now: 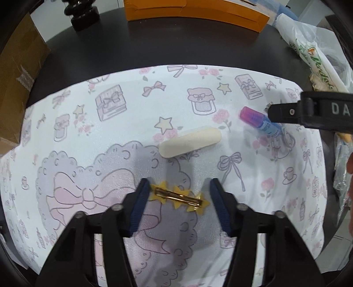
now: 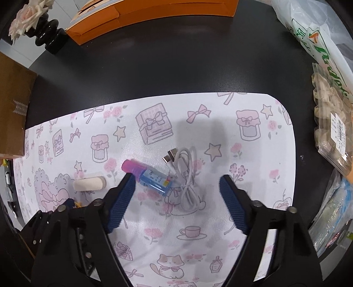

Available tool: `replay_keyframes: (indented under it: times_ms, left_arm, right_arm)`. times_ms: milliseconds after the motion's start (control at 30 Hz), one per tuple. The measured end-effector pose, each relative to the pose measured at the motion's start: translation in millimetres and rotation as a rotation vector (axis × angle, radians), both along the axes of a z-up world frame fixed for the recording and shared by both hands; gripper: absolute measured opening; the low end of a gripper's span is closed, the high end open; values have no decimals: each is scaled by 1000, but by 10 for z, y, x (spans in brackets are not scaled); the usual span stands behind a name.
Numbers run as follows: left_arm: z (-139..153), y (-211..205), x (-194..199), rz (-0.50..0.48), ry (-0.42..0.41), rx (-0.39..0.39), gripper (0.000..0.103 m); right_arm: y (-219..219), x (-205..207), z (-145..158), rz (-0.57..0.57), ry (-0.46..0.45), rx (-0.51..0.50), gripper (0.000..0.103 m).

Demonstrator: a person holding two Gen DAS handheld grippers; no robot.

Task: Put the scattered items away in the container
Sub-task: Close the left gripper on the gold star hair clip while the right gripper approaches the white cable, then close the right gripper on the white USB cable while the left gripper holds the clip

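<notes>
In the left wrist view, the left gripper point(image 1: 178, 189) hangs low over a white mat point(image 1: 123, 123) printed with pink bows, jars and stars, its blue-padded jaws spread wide on either side of a yellow star hair clip point(image 1: 178, 197) that lies gold clasp up on the mat; the left pad looks to be touching the clip's end, while the right pad stands clear of it. Just beyond the clip rests a cream oval eraser-like block point(image 1: 190, 142), and further right a small blue bottle with a pink cap point(image 1: 260, 121) lies on its side, its far end hidden under the right gripper's black body point(image 1: 308, 111) reaching in from the right edge. An orange box point(image 1: 194, 11) sits at the back of the dark table point(image 1: 154, 46), a brown carton point(image 1: 19, 79) at the left. In the right wrist view, the right gripper point(image 2: 176, 185) is also spread open, empty, hovering above the bottle point(image 2: 150, 176) and a coiled white USB cable point(image 2: 185, 174) just beside it, the two seeming to touch. The cream block point(image 2: 89, 183) lies to the left, apart from the bottle. A black vase with pale roses point(image 2: 44, 33) stands at the back left, and plastic bags of packaged food point(image 2: 331, 123) crowd the table's right edge.
</notes>
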State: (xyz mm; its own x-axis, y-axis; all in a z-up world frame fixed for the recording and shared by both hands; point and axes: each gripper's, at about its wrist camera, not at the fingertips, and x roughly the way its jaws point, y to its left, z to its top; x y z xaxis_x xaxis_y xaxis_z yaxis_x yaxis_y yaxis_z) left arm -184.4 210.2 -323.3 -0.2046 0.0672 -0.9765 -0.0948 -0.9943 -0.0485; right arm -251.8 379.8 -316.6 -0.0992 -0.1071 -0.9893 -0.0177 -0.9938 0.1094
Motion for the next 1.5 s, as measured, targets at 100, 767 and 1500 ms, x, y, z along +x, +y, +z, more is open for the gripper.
replay_keyframes:
  times_ms: [100,767,1500]
  left_arm:
    - [7,-28,7,1,3,-1,33]
    - [27,-52,45,-16,0,28,14]
    - [322,-218,94,-6,38,48,14]
  right_arm:
    - [-14,-9,-37,4,-9,13,65]
    - [12,-10,-41,-31,12,-12,9]
    - [-196,25,246,-25,79,-21,3]
